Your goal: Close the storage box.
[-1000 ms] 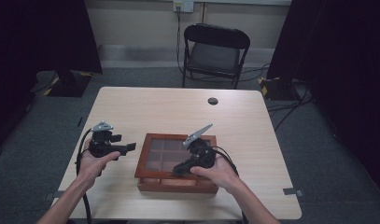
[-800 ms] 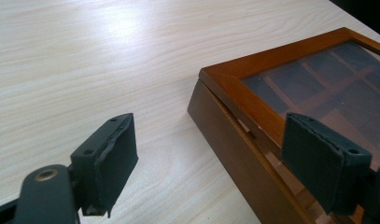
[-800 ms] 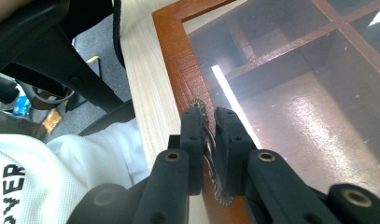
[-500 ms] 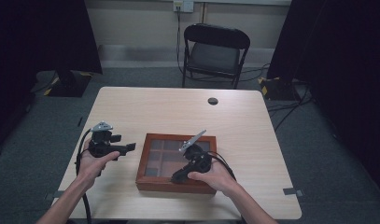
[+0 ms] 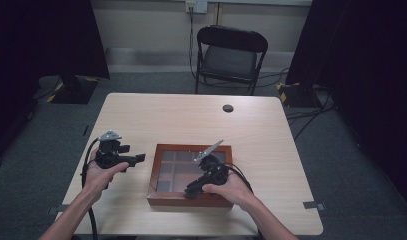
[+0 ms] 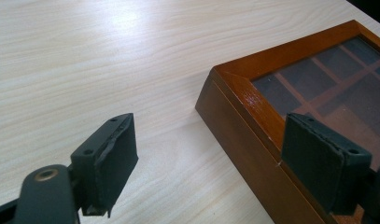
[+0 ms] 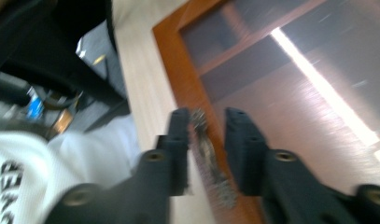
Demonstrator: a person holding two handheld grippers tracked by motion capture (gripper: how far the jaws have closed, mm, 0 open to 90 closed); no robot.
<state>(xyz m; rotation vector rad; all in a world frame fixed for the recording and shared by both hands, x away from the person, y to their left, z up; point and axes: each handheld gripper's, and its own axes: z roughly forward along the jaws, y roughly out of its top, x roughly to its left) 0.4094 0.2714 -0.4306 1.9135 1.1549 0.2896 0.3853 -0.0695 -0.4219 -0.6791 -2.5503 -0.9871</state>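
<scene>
A brown wooden box (image 5: 191, 148) with a glass-paned lid lies on the table near the front. My left gripper (image 5: 138, 159) is held level just left of the box and stands open with nothing between its pads. In the left gripper view it (image 6: 211, 128) faces the box's corner (image 6: 253, 100). My right gripper (image 5: 189, 191) points down at the box's front edge. Its jaws (image 7: 207, 114) have just been opening, and they stand slightly apart around a small metal clasp (image 7: 207, 151) on the box frame (image 7: 178, 60), without pressing it.
The light wooden table (image 5: 181, 115) carries a small black round thing (image 5: 228, 108) at the back. A black folding chair (image 5: 231, 55) stands behind the table. Cables trail from both grippers. A white sleeve (image 7: 61, 163) shows at the left of the right gripper view.
My right gripper has sunk a little toward the front edge of the box. The left gripper has kept still.
</scene>
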